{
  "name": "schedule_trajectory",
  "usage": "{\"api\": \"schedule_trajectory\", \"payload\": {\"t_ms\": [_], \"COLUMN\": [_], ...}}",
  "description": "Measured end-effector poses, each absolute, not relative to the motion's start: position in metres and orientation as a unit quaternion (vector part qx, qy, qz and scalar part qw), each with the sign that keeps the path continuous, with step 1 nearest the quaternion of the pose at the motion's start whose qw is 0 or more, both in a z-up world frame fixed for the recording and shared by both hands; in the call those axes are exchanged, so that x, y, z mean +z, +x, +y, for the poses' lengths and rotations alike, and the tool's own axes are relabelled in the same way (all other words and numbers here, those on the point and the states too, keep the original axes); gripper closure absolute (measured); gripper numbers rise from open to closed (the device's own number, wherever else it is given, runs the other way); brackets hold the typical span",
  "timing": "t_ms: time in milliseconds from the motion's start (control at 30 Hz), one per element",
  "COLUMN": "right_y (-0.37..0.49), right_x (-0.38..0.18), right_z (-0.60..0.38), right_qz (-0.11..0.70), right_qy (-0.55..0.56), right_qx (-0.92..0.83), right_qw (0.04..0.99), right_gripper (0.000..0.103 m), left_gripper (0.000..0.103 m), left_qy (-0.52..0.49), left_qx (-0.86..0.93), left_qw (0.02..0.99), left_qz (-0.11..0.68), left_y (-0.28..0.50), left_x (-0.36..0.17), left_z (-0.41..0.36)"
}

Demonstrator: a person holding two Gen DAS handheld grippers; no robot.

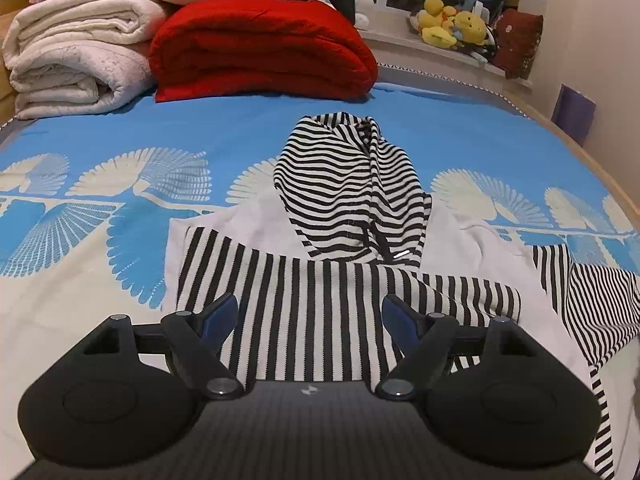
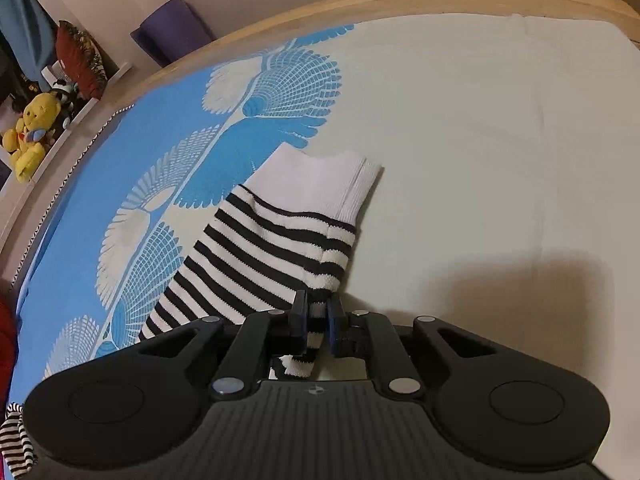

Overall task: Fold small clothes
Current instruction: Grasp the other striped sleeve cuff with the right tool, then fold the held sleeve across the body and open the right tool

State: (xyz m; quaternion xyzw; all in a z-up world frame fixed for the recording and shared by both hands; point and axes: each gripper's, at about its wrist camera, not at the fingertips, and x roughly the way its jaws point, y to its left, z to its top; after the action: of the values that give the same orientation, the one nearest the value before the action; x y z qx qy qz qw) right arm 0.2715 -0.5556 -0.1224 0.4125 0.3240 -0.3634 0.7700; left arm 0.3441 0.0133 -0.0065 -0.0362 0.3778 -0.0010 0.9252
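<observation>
- A black-and-white striped hooded garment (image 1: 320,320) is spread on the bed, directly ahead of and beneath the left gripper (image 1: 308,316).
- Its striped hood (image 1: 348,188) is seen lying further ahead of that gripper, on the white body panel of the garment.
- One striped sleeve (image 2: 256,252) is stretched forward and to the left from the right gripper (image 2: 318,316), ending in a white ribbed cuff (image 2: 340,184) ahead of the tool.
- The right gripper's jaws are clamped together on a fold of the sleeve, striped fabric being pinched between the pads; no earlier view is given for comparison.
- The left gripper's jaws are held wide apart above the folded striped panel, nothing being gripped; whether the fingertips touch the cloth cannot be told.
- The garment is laid on a blue and cream bedspread (image 1: 120,140) with a fan-shaped pattern.
- Beyond the hood, far ahead of the left gripper, a folded red blanket (image 1: 260,48) is stacked beside folded white blankets (image 1: 76,60).
- Yellow plush toys (image 1: 452,24) are seen ahead to the right on a ledge.
- A wooden bed edge (image 2: 400,4) is seen beyond the bedspread ahead of the right gripper.
</observation>
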Motion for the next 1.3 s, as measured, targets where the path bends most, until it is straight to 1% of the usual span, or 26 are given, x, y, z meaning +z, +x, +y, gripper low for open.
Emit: {"api": "schedule_trajectory", "payload": {"t_ms": [167,300,367,467,533,567,600,633,700,767,833,867,933,1000,1033,1067,1133,1167,1267,1300], "right_y": [0.28,0.301,0.315,0.328,0.32,0.315,0.31,0.307,0.31,0.307,0.302,0.299,0.298,0.298,0.296,0.3,0.307,0.309,0.309,0.31], "right_x": [-0.107,-0.075,-0.045,0.008,0.033,0.04,0.044,0.046,0.038,0.025,0.02,0.02,0.014,-0.005,-0.021,-0.035,-0.061,-0.07,-0.084,-0.088], "right_z": [-0.541,-0.505,-0.466,-0.368,-0.298,-0.266,-0.241,-0.214,-0.173,-0.146,-0.138,-0.143,-0.16,-0.178,-0.187,-0.195,-0.213,-0.223,-0.244,-0.251], "right_qz": [0.315,0.295,0.26,0.178,0.14,0.136,0.145,0.177,0.288,0.381,0.435,0.437,0.429,0.431,0.446,0.47,0.509,0.516,0.541,0.545], "right_qy": [0.366,0.249,0.176,0.072,0.063,0.075,0.096,0.129,0.176,0.187,0.173,0.174,0.206,0.245,0.255,0.264,0.297,0.309,0.29,0.298], "right_qx": [-0.376,-0.377,-0.351,-0.223,-0.1,-0.026,0.038,0.113,0.237,0.266,0.254,0.232,0.181,0.14,0.1,0.063,0.024,0.01,-0.024,-0.026], "right_qw": [0.79,0.842,0.882,0.956,0.983,0.987,0.984,0.969,0.911,0.865,0.847,0.851,0.861,0.857,0.852,0.84,0.808,0.799,0.789,0.783], "right_gripper": [0.096,0.097,0.097,0.097,0.097,0.097,0.096,0.092,0.084,0.083,0.081,0.079,0.063,0.062,0.061,0.06,0.061,0.061,0.063,0.063], "left_gripper": [0.02,0.02,0.02,0.02,0.02,0.02,0.02,0.02,0.02,0.02,0.02,0.021,0.025,0.046,0.049,0.051,0.051,0.051,0.05,0.05], "left_qy": [-0.056,-0.078,-0.092,-0.119,-0.144,-0.155,-0.164,-0.171,-0.186,-0.204,-0.222,-0.231,-0.254,-0.292,-0.311,-0.329,-0.347,-0.348,-0.335,-0.333], "left_qx": [0.018,0.052,0.074,0.107,0.125,0.132,0.138,0.142,0.143,0.139,0.128,0.121,0.102,0.079,0.074,0.072,0.079,0.083,0.103,0.114], "left_qw": [0.924,0.924,0.923,0.917,0.911,0.908,0.906,0.904,0.899,0.893,0.886,0.883,0.873,0.855,0.843,0.828,0.805,0.795,0.779,0.773], "left_qz": [0.378,0.37,0.365,0.364,0.365,0.365,0.364,0.364,0.37,0.377,0.386,0.39,0.403,0.422,0.434,0.448,0.476,0.49,0.52,0.528], "left_y": [0.347,0.35,0.35,0.351,0.352,0.352,0.353,0.353,0.354,0.353,0.354,0.354,0.356,0.357,0.359,0.359,0.36,0.361,0.362,0.361], "left_x": [-0.001,0.007,0.012,0.017,0.021,0.023,0.024,0.026,0.027,0.026,0.023,0.021,0.013,0.001,-0.006,-0.014,-0.027,-0.032,-0.045,-0.049], "left_z": [0.029,0.062,0.083,0.116,0.137,0.147,0.155,0.162,0.173,0.18,0.182,0.181,0.178,0.176,0.175,0.175,0.172,0.17,0.167,0.167]}}
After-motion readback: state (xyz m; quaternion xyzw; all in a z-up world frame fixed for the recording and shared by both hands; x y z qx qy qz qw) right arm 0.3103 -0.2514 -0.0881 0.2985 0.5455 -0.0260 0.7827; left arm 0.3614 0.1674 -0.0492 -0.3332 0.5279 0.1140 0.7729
